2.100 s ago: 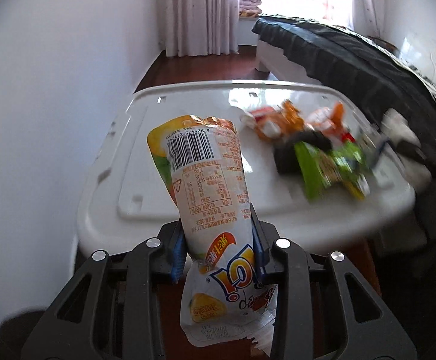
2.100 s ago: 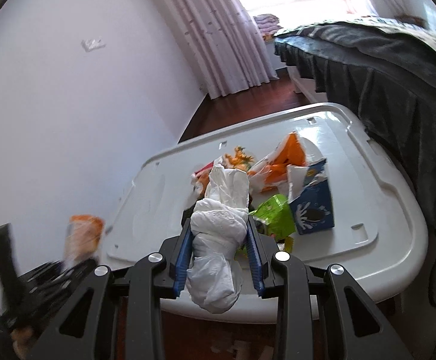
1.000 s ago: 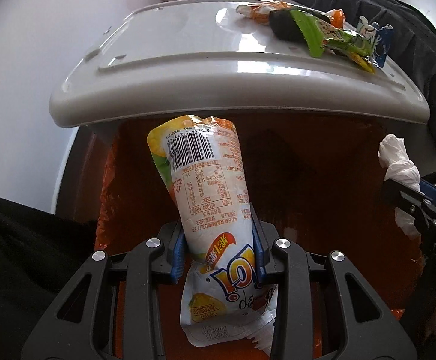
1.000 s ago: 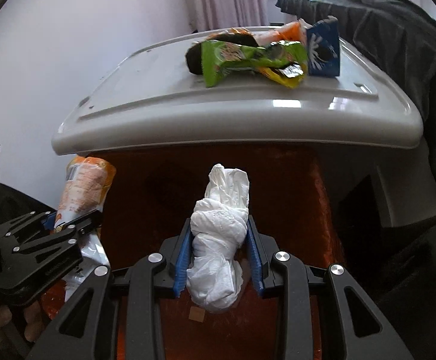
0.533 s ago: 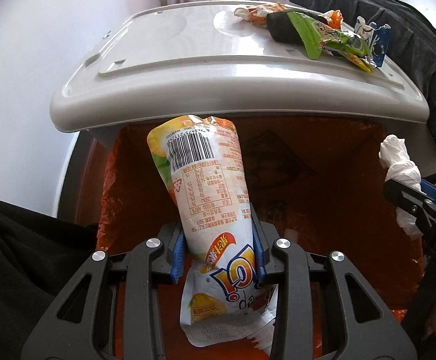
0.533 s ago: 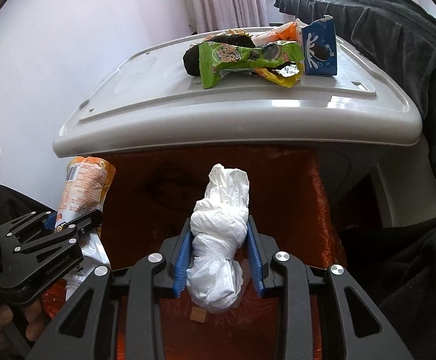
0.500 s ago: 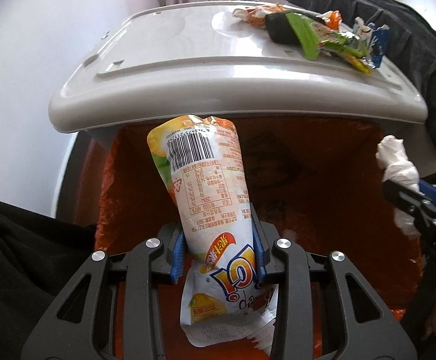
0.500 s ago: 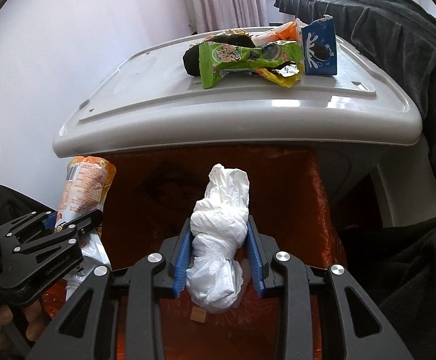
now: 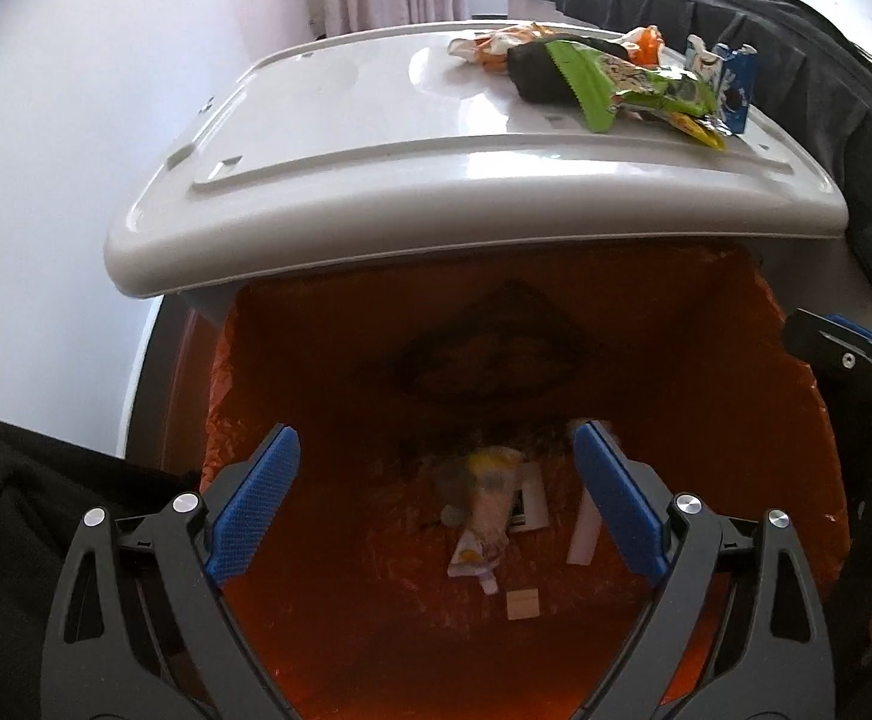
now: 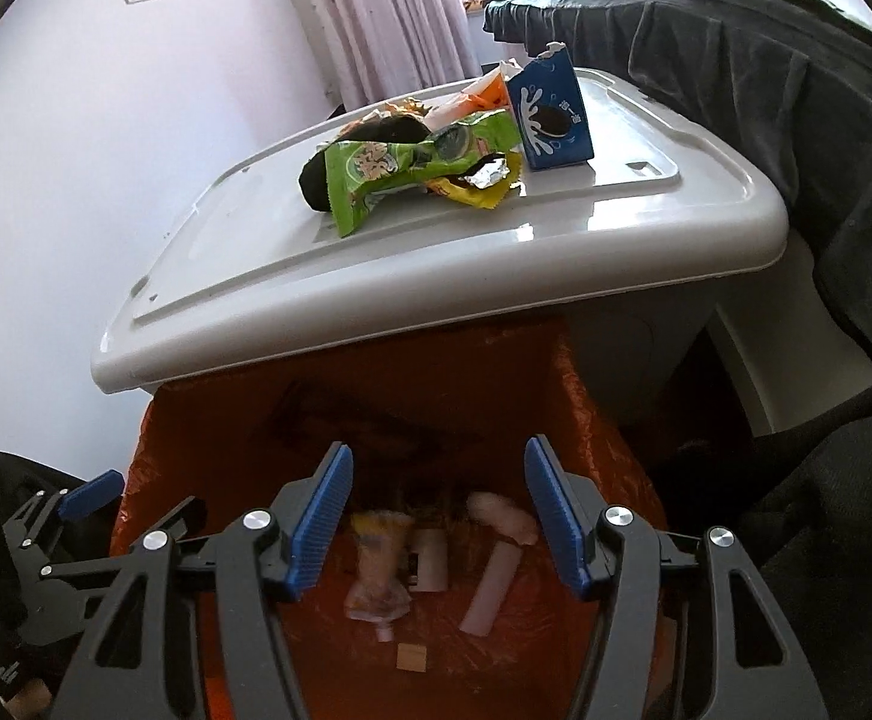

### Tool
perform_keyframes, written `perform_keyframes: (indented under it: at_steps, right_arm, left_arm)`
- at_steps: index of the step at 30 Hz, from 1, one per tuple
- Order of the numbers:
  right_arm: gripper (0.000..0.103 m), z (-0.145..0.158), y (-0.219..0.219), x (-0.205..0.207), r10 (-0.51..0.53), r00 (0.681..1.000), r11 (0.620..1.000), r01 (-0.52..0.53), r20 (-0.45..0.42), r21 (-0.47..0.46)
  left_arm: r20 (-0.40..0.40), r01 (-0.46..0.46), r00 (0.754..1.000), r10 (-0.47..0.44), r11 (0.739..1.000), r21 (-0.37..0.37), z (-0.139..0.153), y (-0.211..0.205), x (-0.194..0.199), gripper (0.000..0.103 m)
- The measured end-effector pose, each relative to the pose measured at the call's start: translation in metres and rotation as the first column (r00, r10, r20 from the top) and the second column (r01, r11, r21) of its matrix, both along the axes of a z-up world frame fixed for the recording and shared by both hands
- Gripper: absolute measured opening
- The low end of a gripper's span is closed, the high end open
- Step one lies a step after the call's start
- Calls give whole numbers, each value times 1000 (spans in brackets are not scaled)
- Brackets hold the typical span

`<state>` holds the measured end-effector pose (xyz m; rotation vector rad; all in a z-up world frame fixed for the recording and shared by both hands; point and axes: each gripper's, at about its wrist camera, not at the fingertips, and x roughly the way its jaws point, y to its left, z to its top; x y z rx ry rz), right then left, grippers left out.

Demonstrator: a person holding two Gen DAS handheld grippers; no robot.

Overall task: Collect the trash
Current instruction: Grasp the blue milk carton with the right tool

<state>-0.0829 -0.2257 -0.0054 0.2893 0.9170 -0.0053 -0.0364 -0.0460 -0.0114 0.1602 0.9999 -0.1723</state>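
My left gripper [image 9: 433, 474] is open and empty above an orange-lined trash bin [image 9: 736, 396]. The snack pouch [image 9: 484, 516] lies on the bin's bottom. My right gripper [image 10: 439, 507] is open and empty over the same bin [image 10: 586, 420]. The pouch [image 10: 376, 570] and the white tissue wad [image 10: 505, 516] lie below it. More trash stays on the white lid [image 10: 556, 228]: a green wrapper [image 10: 412, 168], a blue carton [image 10: 550, 114], a dark item [image 10: 382, 138] and orange wrappers [image 9: 496, 45].
A white wall [image 10: 106, 150] stands left. A bed with a dark blanket [image 10: 766, 78] stands right. Curtains [image 10: 376, 12] hang at the back. Paper scraps [image 9: 583, 534] lie in the bin. The other gripper [image 9: 844, 354] shows at the right edge of the left wrist view.
Both grippers have opened. The snack pouch and the tissue wad have dropped from the jaws into the bin.
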Motion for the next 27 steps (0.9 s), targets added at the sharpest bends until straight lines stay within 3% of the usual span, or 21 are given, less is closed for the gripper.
perform_keyframes:
  at_steps: [3, 8, 14, 24, 27]
  right_arm:
    - [60, 3, -3, 1, 0, 1000, 1000, -1, 6, 21]
    - [65, 36, -31, 24, -41, 997, 998, 36, 72, 59]
    - [70, 65, -70, 86, -108, 986, 992, 114, 124, -45]
    - [70, 41, -89, 173, -165, 983, 985, 168, 77, -37]
    - [59, 27, -98, 193, -187, 981, 981, 190, 57, -49]
  left_arm:
    - [-16, -25, 1000, 25, 1000, -10, -2, 5, 3, 90]
    - [-26, -48, 999, 47, 998, -27, -3, 11, 6, 90]
    - [-26, -39, 999, 39, 999, -19, -5, 7, 7, 90]
    - [-44, -38, 998, 36, 999, -26, -7, 6, 7, 90]
    - [-39, -27, 999, 26, 999, -22, -7, 5, 6, 90]
